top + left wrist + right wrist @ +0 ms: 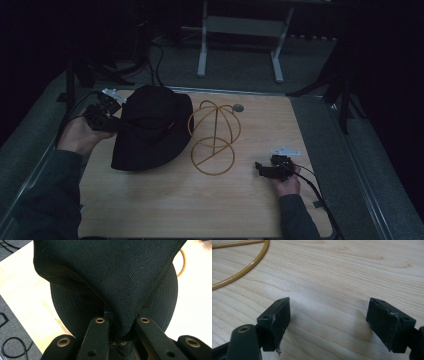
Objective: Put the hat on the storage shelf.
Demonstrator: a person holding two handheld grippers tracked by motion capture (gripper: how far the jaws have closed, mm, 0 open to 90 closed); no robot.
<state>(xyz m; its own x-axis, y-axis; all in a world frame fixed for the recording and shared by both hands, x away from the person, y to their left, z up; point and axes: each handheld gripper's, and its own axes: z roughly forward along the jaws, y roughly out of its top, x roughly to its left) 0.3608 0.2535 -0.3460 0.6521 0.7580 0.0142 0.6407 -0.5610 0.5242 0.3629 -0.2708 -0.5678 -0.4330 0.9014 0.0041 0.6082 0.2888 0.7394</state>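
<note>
left gripper [114, 120]: pinched on black hat [152, 127] brim at table [150, 200] left edge
right gripper [261, 169]: spread, bare wood around
wire stand [214, 137]: set just beside hat

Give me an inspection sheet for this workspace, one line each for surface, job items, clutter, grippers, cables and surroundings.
Surface: light wooden table, round grommet near the far edge.
Job's things: black bucket hat on the table; yellow wire hat stand upright beside it.
Clutter: nothing seen.
Grippers: left gripper shut on the hat's fabric; right gripper open, nothing between its jaws, low over bare wood.
Cables: one cable trails from the left gripper, another from the right.
Surroundings: dark room, grey carpet, white frame legs behind the table.
</note>
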